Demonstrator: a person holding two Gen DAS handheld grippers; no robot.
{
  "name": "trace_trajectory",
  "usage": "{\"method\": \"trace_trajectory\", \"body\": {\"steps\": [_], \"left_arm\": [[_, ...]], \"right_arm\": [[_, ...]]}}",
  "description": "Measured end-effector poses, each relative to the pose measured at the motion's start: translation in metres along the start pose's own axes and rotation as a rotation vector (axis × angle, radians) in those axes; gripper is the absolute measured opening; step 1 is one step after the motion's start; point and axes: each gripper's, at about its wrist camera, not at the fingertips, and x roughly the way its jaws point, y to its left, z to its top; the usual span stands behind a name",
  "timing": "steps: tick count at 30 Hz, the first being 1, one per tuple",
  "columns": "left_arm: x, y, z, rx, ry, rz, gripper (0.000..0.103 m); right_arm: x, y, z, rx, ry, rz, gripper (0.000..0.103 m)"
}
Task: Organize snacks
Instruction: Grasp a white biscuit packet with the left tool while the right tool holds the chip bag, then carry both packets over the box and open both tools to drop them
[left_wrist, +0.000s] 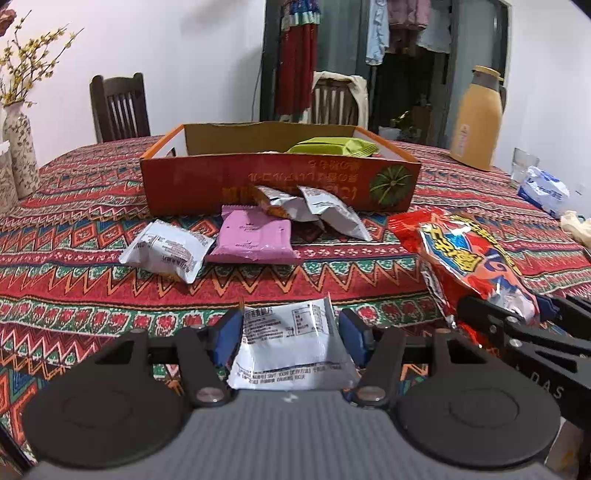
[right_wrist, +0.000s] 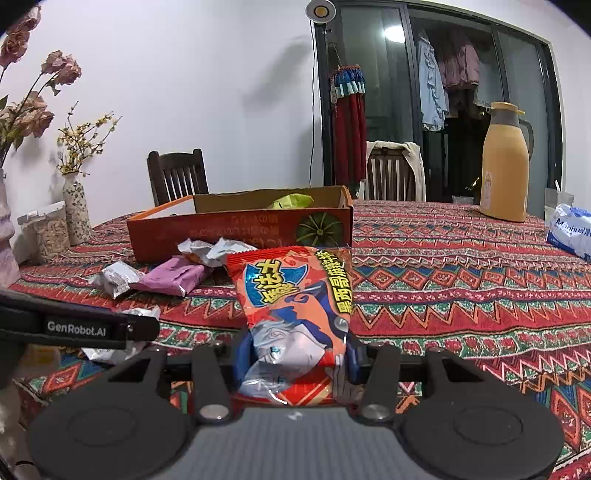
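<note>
Nearest the cardboard box (left_wrist: 280, 184), the left gripper (left_wrist: 290, 334) pinches a silver snack packet (left_wrist: 291, 350) between its blue pads, while the right gripper (right_wrist: 295, 360) clamps a red noodle bag (right_wrist: 295, 314). More packets lie against the box's front wall; a green packet (left_wrist: 332, 146) sits inside it.

Patterned tablecloth (right_wrist: 461, 280), yellow thermos (right_wrist: 504, 166), flower vase (right_wrist: 75, 210), wooden chair (right_wrist: 177, 175), tissue pack (right_wrist: 570, 230)

The orange box (left_wrist: 280, 184) is open at the top; only a green packet (left_wrist: 332, 146) occupies its right end. Loose packets (left_wrist: 258, 221) crowd the surface (left_wrist: 92, 221) directly in front of the box. Surface right of the box lies bare up to the thermos (right_wrist: 504, 166).
</note>
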Motion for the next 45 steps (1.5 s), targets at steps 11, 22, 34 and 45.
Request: {"method": "trace_trajectory", "body": {"steps": [11, 22, 34, 45], "left_arm": [[-0.003, 0.006, -0.004, -0.005, 0.0, 0.019, 0.086], [0.006, 0.01, -0.01, -0.001, 0.048, 0.065, 0.089], [-0.004, 0.014, -0.011, 0.012, 0.009, -0.01, 0.056], [-0.016, 0.019, -0.001, 0.015, -0.05, -0.022, 0.056]], "right_arm": [[-0.006, 0.01, 0.001, -0.022, 0.0, -0.004, 0.047], [-0.003, 0.008, -0.001, -0.021, 0.02, -0.005, 0.047], [-0.003, 0.01, -0.001, -0.023, 0.012, -0.004, 0.047], [-0.004, 0.012, 0.005, -0.034, -0.005, -0.001, 0.047]]}}
